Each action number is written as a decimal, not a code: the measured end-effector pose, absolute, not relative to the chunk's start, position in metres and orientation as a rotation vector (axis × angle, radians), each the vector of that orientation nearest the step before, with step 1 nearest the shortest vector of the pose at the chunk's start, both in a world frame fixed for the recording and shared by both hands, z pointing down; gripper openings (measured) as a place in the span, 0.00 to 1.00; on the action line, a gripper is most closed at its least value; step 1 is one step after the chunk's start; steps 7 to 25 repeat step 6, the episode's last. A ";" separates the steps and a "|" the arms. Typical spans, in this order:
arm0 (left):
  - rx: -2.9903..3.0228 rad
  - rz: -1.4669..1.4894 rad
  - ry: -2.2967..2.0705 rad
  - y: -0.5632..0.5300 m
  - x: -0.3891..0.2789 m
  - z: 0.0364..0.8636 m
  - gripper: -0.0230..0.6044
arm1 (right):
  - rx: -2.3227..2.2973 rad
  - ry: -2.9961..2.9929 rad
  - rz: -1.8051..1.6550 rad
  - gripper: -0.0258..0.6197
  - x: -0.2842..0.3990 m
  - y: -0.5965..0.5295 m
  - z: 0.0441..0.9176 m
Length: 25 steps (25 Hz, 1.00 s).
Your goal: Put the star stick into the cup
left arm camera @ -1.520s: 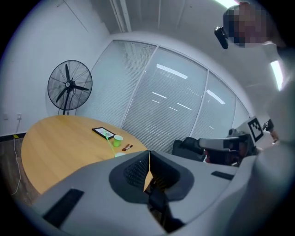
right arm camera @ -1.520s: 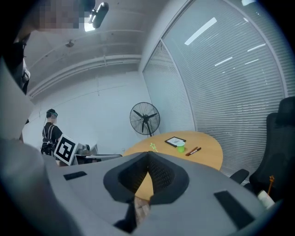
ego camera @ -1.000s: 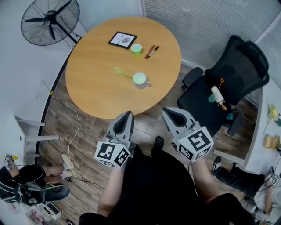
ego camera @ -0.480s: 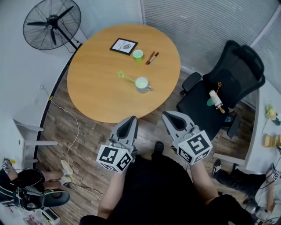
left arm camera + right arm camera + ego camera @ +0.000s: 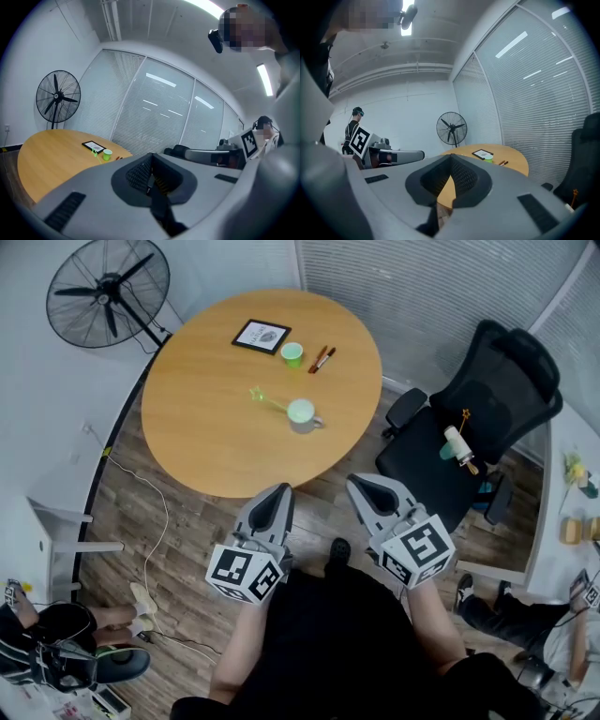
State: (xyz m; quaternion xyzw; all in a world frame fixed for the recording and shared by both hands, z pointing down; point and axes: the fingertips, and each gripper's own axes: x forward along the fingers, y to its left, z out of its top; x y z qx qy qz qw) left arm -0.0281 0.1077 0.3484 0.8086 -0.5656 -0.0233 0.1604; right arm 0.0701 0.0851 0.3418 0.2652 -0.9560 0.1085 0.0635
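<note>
Hanging well apart from the cup point(image 5: 301, 412), left tongs point(image 5: 274, 495) and right tongs point(image 5: 365, 486) are pressed together, empty; star stick point(image 5: 266, 400) lies just beside the cup on the desk point(image 5: 206, 427), probably light, thin, slippery: pinch mid-shaft.

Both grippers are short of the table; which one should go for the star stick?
Left, probably. The left gripper is nearer the star stick, which lies left of the cup; the right gripper would reach past the cup. Both are shut and empty.
</note>
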 end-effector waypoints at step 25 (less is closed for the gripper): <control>2.311 -0.061 -1.610 0.107 -0.022 0.349 0.03 | 0.811 -2.886 0.324 0.05 0.077 0.085 0.342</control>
